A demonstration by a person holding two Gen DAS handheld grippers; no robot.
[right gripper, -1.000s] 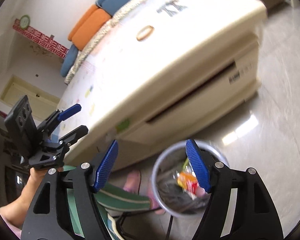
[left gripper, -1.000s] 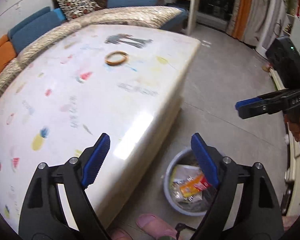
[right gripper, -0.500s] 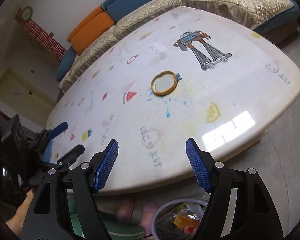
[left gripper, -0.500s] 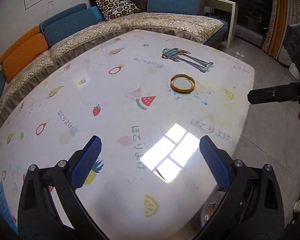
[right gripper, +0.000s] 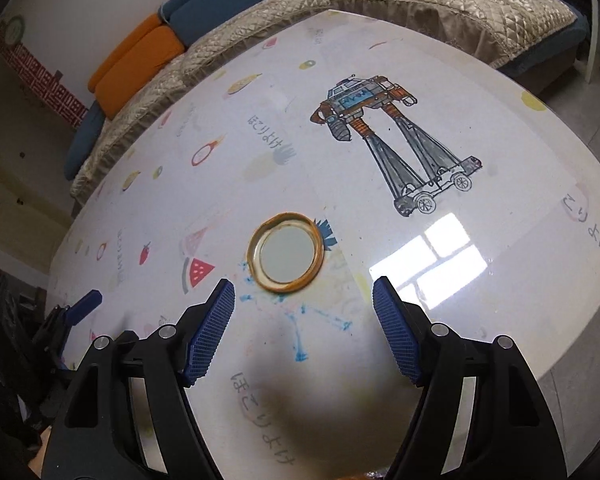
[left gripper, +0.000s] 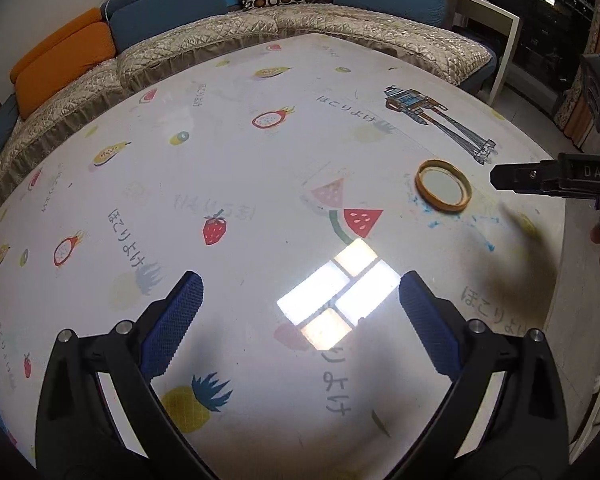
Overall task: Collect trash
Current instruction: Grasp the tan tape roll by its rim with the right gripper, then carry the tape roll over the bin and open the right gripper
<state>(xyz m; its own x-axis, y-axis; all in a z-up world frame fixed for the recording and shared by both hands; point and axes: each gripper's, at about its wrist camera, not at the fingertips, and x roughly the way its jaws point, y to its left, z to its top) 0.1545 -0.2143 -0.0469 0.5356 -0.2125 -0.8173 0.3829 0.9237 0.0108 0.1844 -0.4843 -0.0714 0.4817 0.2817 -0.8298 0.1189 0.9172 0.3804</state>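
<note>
Closing on lid point(right gripper: 286, 258), right hand-held gripper point(right gripper: 303, 330) gaped, empty; left hand-held gripper point(left gripper: 298, 322) wide, empty; lid remained uncollected on surface point(left gripper: 260, 184).

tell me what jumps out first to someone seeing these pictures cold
A lone gold jar lid lies open side up near the middle of the white table, just ahead of the open right gripper. Beyond it is a robot drawing, and a window glare patch sits between the open left gripper fingers.
</note>
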